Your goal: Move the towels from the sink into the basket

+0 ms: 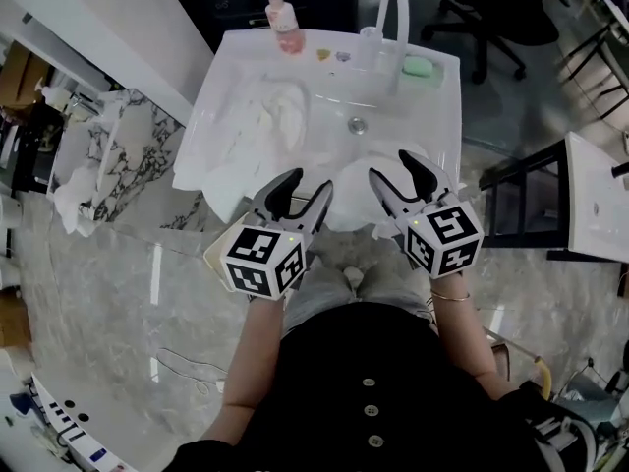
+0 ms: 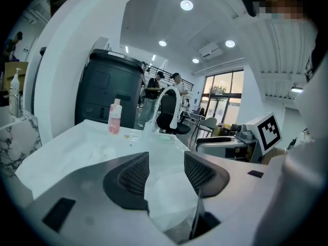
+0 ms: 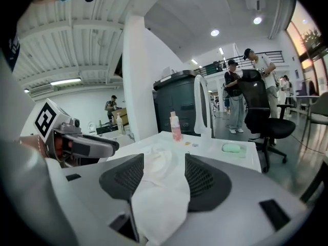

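Head view puts my own dark buttoned garment nearest. Just beyond it are the two tongs, pointing away from me at the near edge of the white rectangular ceramic sink [image 1: 432, 116].

My left gripper [image 1: 311, 181] and right gripper [image 1: 389, 163] sit side by side. A bunched white cloth towel [image 1: 359, 190] lies between them over the sink's near rim.

Left gripper view shows that tong's jaws set wide, with the towel filling the gap and pressing both mesh pads, so I read it as clamped on the cloth. Right gripper view shows the same: a thick fold is pinched between the pads and spills back over the tong's body.

I take it I hold one towel at two separate places so it comes up spread and nothing trails in the basin.

Farther in and to the left, a second crumpled white towel [image 1: 278, 114] lies in the basin, with the round metal drain [image 1: 358, 124] to its right.

Along the far rim stand a pink plastic bottle [image 1: 286, 25], a white arched tap [image 1: 393, 8] and a green soap bar [image 1: 419, 66].

I can't pick out the basket in any view.
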Demonstrator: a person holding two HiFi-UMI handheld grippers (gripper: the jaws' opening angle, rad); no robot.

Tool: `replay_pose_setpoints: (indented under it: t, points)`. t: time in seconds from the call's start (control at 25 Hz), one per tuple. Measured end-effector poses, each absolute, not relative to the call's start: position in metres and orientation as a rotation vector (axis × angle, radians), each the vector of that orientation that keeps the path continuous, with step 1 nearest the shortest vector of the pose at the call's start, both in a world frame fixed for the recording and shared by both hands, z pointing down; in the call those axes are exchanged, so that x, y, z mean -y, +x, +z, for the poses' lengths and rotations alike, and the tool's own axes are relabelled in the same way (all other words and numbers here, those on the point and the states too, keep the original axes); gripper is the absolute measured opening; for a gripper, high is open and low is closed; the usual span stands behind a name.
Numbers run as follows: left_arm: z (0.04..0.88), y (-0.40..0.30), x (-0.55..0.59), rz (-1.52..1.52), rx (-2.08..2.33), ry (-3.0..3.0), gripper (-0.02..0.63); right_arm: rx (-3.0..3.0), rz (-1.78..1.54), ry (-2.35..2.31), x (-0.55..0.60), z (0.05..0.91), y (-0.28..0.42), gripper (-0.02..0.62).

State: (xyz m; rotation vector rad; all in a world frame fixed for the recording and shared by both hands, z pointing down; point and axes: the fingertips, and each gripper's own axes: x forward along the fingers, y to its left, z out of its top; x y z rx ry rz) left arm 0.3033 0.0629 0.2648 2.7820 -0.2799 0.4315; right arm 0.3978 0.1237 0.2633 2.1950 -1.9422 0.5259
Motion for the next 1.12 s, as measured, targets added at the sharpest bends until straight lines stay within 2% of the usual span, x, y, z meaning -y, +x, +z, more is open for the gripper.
replay_pose_setpoints:
  t: [0.88,1.12]
  points:
    - [0.327,0.341,-0.102,0.645,-0.091,2.717,0.212,1.454,0.840,2.344,-0.200,0.359,0.441,0.293]
    - [0.341,0.346,-0.112,0.688,-0.135,2.700,0.212,1.354,0.873,2.369,-0.212,0.379,0.459,0.339]
